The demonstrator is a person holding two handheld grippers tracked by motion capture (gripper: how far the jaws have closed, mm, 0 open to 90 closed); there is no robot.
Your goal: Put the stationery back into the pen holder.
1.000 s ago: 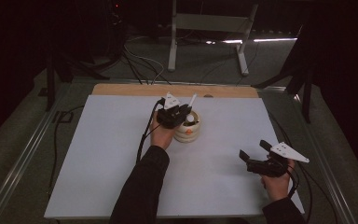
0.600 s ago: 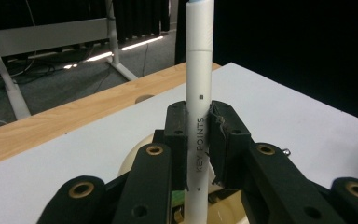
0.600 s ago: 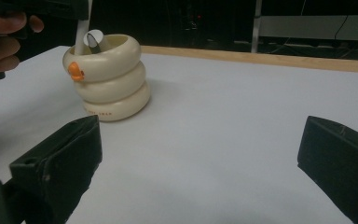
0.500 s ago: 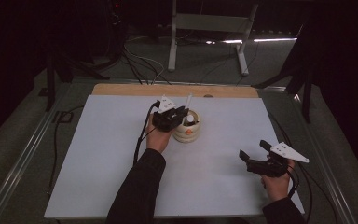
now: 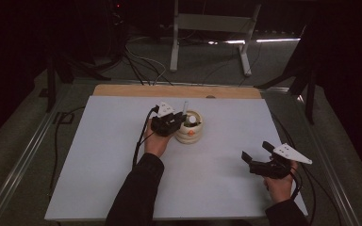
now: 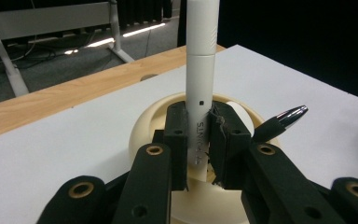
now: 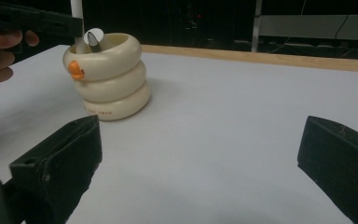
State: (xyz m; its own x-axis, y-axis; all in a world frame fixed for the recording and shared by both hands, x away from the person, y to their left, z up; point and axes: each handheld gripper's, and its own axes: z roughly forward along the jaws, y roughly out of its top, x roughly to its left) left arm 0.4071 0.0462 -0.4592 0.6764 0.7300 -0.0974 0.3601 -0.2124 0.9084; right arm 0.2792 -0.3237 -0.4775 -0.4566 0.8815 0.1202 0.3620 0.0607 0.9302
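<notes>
A cream ringed pen holder [image 5: 191, 128] with an orange dot stands mid-table; it also shows in the right gripper view [image 7: 107, 77]. My left gripper [image 6: 199, 144] is shut on a white pen [image 6: 200, 84], held upright over the holder's mouth [image 6: 151, 122]. In the high view the left gripper [image 5: 176, 121] sits at the holder's left rim, the pen [image 5: 185, 107] rising from it. A second pen with a silver tip [image 6: 286, 117] leans inside the holder. My right gripper [image 5: 257, 154] rests open near the table's right front, its jaws [image 7: 205, 158] wide apart with nothing between them.
The white table top [image 5: 99, 155] has a wooden strip [image 5: 169, 91] along its far edge. Cables [image 5: 141, 141] trail from the left gripper across the table. A metal stand [image 5: 207, 33] is on the floor beyond.
The left hand with the white pen has shifted slightly left and nearer at the holder's rim. The right gripper has stayed in place.
</notes>
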